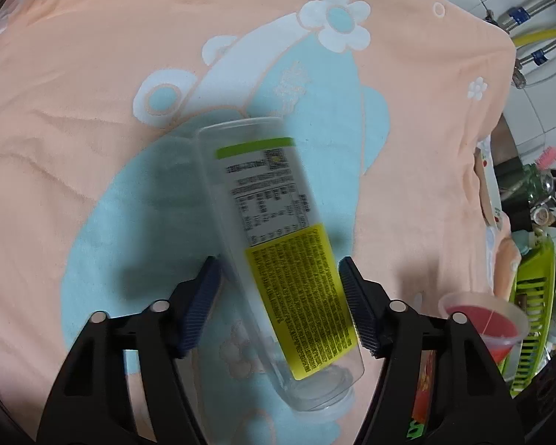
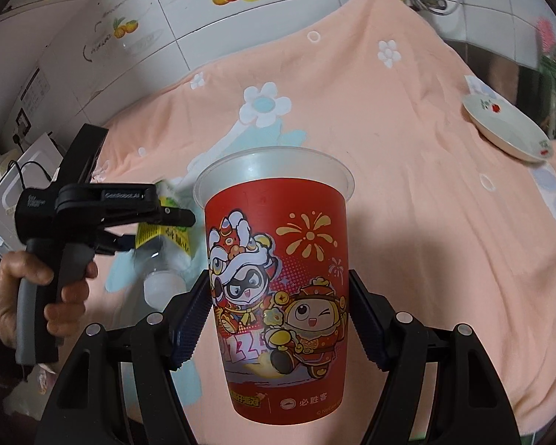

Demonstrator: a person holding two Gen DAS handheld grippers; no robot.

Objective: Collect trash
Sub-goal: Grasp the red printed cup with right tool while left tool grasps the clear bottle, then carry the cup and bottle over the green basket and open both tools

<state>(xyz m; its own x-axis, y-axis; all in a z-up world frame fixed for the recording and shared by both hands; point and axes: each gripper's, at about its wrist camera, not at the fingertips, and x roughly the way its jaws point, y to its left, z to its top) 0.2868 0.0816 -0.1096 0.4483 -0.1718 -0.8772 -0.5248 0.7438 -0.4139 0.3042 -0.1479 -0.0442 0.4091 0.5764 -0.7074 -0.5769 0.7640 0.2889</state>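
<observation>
A: What has the left gripper (image 1: 280,307) got?

B: A clear plastic bottle with a yellow and green printed label (image 1: 278,244). It lies tilted between the two blue ribbed fingers (image 1: 200,311), base toward the camera, far end angled up and to the left. The left finger's tip meets the bottle's side. The right finger sits just beside the label's edge, and I cannot tell whether it truly touches. So the fingers are fairly wide, about the bottle's width apart, and a firm hold is not certain. The bottle looks blurred.

A: Where is it relative to the surface?

B: Over the peach flowered towel with a pale blue patch (image 1: 74,85) that covers the tabletop. A shadow falls on the blue patch to the bottle's left. Whether the bottle rests on the towel or hangs above it, I cannot tell.

A: And the right gripper (image 2: 278,315)?

B: Its fingers (image 2: 192,311) press both sides of a red paper cup printed with cartoon lion-dance figures (image 2: 278,282), upright, its white rim open at the top. The cup's base hangs clear in front of the towel.

A: Anything else around?

B: From the right wrist view, a white ceramic dish with small red flowers (image 2: 507,129) sits at the towel's far right edge, and the person's left hand (image 2: 37,289) grips the other handle. From the left wrist view, a lime green slatted plastic basket (image 1: 530,319) stands past the towel's right edge.
</observation>
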